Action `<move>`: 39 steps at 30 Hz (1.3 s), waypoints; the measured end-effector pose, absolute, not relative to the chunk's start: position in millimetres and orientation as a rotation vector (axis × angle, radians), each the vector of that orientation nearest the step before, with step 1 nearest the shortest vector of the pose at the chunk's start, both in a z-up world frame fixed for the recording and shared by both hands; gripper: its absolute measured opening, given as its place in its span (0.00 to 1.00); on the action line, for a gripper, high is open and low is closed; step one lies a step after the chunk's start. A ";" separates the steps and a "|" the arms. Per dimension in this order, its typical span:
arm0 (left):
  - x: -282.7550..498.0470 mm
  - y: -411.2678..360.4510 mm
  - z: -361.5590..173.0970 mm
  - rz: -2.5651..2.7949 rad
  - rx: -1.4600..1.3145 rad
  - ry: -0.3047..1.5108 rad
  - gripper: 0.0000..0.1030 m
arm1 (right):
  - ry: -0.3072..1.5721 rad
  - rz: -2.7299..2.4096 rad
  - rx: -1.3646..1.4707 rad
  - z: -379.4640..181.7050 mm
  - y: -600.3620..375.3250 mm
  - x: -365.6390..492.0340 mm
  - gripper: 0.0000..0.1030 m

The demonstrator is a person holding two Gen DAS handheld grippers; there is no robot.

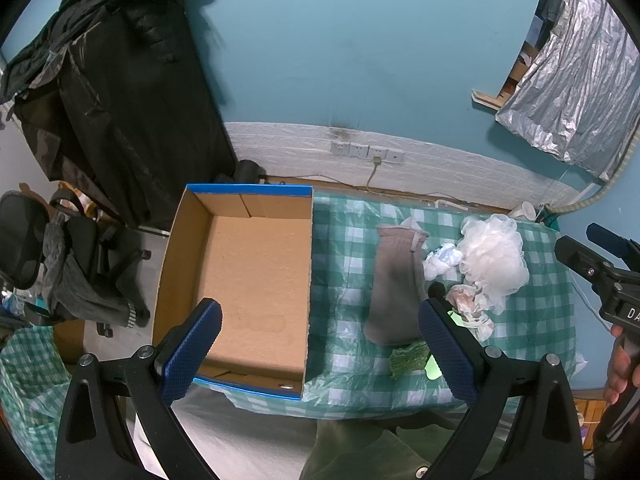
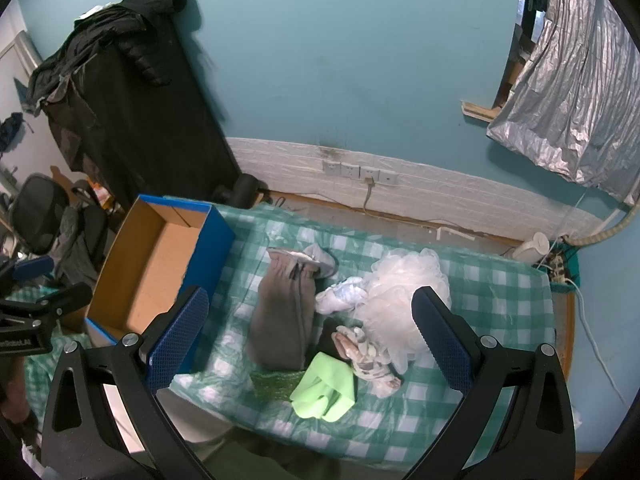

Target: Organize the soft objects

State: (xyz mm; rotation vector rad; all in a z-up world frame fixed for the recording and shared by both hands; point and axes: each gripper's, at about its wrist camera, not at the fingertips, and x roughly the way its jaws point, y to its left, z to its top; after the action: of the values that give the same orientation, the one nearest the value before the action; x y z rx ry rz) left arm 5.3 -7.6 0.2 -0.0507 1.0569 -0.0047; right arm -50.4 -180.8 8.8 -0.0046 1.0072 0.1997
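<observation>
1. Left gripper [image 1: 320, 346] sits closest to its lens, jaws wide with nothing between them, raised over the seam between the box and the soft items.
2. Right gripper [image 2: 310, 330] likewise shows jaws wide and holding nothing, raised over the pile of soft items.
3. Cardboard box [image 1: 176, 248], blue-edged and open-topped, rests on the left end of the counter [image 1: 344, 384], which carries a green-and-white checked cover; no items visible inside the box.
4. Grey sock [image 1: 394, 286] lies flat on the cover, just right of the box and apart from its wall.
5. White mesh pouf [image 1: 494, 252] sits toward the right of the counter, with a crumpled white cloth [image 1: 442, 259] between it and the sock.
6. Patterned crumpled cloth [image 2: 370, 356] lies at the near foot of the pouf, touching it.
7. Lime-green cloth [image 2: 324, 390] lies at the near edge of the pile, partly over a dark green knitted piece [image 2: 274, 386] beside the sock's toe end.
8. All soft items are outside the box.
</observation>
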 end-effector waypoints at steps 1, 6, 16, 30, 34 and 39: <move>4.2 -6.7 0.7 -0.009 -0.058 1.040 0.96 | 1.006 0.200 -0.005 8.9 -180.8 -50.5 0.98; 5.9 -10.1 2.4 -0.006 -0.053 1.056 0.96 | 1.007 0.199 -0.003 8.5 -181.2 -50.1 0.98; 2.4 -9.7 2.9 -0.015 -0.067 1.030 0.96 | 1.010 0.199 -0.001 8.4 -181.0 -50.3 0.98; 9.8 -18.8 -13.5 -0.012 -0.005 1.132 0.96 | 1.042 0.162 -0.012 -5.2 -210.0 -44.9 0.98; 15.0 -24.5 -20.4 -0.026 0.002 1.154 0.96 | 1.053 0.142 -0.012 -10.1 -223.7 -40.8 0.98; 25.1 -34.0 -31.8 -0.026 0.047 1.158 0.96 | 1.073 0.126 -0.009 -18.6 -240.0 -32.2 0.98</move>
State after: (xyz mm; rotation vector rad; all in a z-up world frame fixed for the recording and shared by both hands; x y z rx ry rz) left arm 25.1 -34.0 -31.8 0.0470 1.1583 -0.0255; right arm -32.2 -240.0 -18.6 -0.0087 1.0728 0.1256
